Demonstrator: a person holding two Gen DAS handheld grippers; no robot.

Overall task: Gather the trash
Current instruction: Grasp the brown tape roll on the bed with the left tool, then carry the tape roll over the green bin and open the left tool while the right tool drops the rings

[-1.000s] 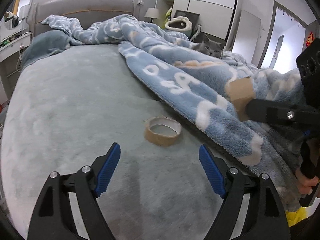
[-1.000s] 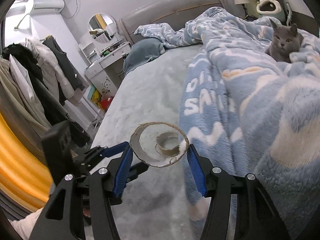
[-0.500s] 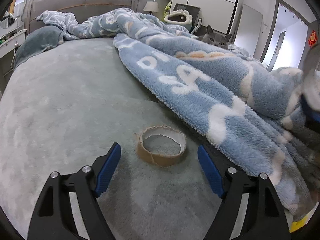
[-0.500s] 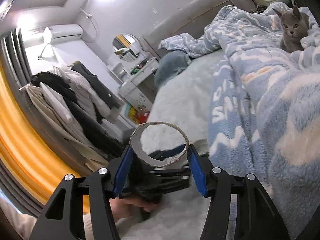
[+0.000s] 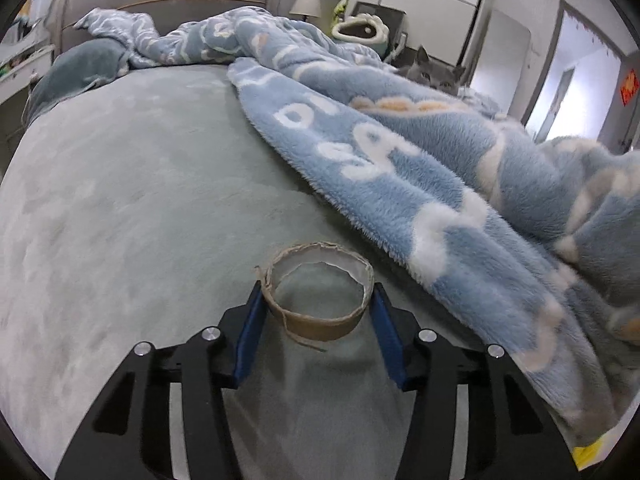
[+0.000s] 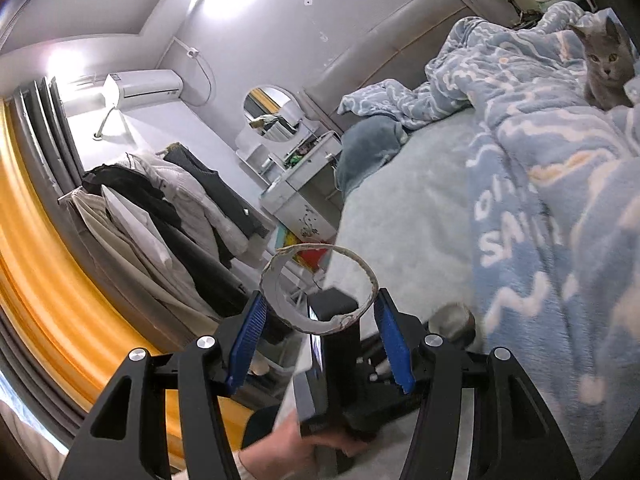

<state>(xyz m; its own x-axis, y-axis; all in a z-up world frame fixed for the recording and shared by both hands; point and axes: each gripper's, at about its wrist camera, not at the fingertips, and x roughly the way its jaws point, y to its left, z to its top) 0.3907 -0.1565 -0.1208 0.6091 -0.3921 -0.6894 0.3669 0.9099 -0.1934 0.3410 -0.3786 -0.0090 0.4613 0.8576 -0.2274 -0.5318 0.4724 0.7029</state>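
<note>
Squarely between the left gripper's (image 5: 318, 312) blue pads, an empty cardboard tape ring (image 5: 318, 300) is lying flat on the grey bedspread (image 5: 120, 200), its hole facing up and its axis standing vertical; the pads are sitting at its 9 and 3 o'clock, touching or all but touching the wall, so I am judging the jaws to be closing on it, though a firm grip is not certain; the left side is plainly the nearer one. Outward at 1 to 3 o'clock the fleecy blue blanket (image 5: 400, 160) is lying just beside the ring; a grey cat (image 5: 438, 72) is watching from beyond it. Meanwhile the right gripper (image 6: 318, 312) is holding a second torn ring (image 6: 280, 280) aloft, clamped across its width.
</note>
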